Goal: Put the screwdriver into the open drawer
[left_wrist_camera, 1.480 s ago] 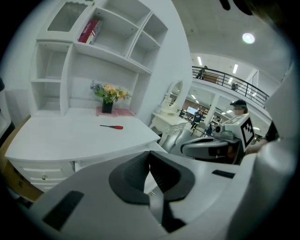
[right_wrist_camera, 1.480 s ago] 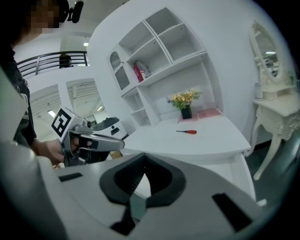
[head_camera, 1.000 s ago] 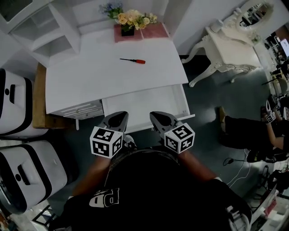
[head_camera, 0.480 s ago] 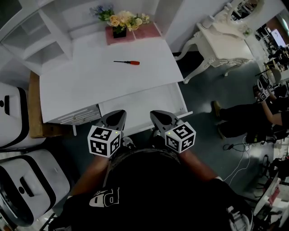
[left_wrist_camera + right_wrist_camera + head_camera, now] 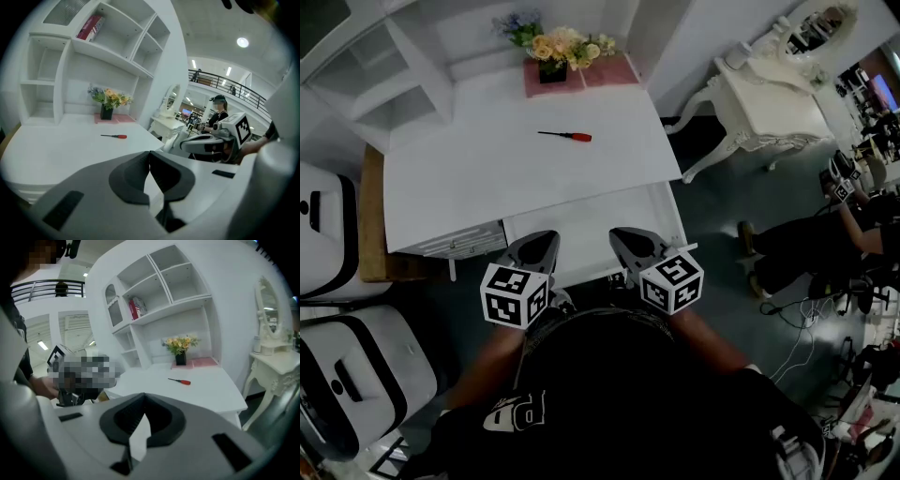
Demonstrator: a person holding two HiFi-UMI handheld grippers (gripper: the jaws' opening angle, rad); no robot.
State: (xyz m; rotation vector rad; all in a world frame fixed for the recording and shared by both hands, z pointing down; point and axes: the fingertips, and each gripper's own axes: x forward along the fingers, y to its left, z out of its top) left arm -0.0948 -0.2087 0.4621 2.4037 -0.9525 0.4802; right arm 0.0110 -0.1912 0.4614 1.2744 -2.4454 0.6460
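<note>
The screwdriver (image 5: 566, 137), thin with a red handle, lies on the white desk (image 5: 469, 178), towards its back, and also shows as the screwdriver (image 5: 115, 136) and the screwdriver (image 5: 180, 380) in the two gripper views. The open drawer (image 5: 591, 223) juts out of the desk front and looks bare inside. My left gripper (image 5: 544, 238) hovers at the drawer's near edge, and my right gripper (image 5: 621, 236) is beside it. Both are far short of the screwdriver. The left gripper (image 5: 149, 153) and right gripper (image 5: 144, 395) have their tips together, with nothing between them.
A vase of flowers (image 5: 555, 47) stands on a pink mat at the desk's back, under a white shelf unit (image 5: 384, 56). A white dressing table (image 5: 769, 94) is at the right, white cases (image 5: 328, 225) are at the left, and a seated person (image 5: 806, 253) is on the right.
The head view has shifted slightly. Both grippers stay in about the same place at the drawer front, and the screwdriver has not moved on the desk.
</note>
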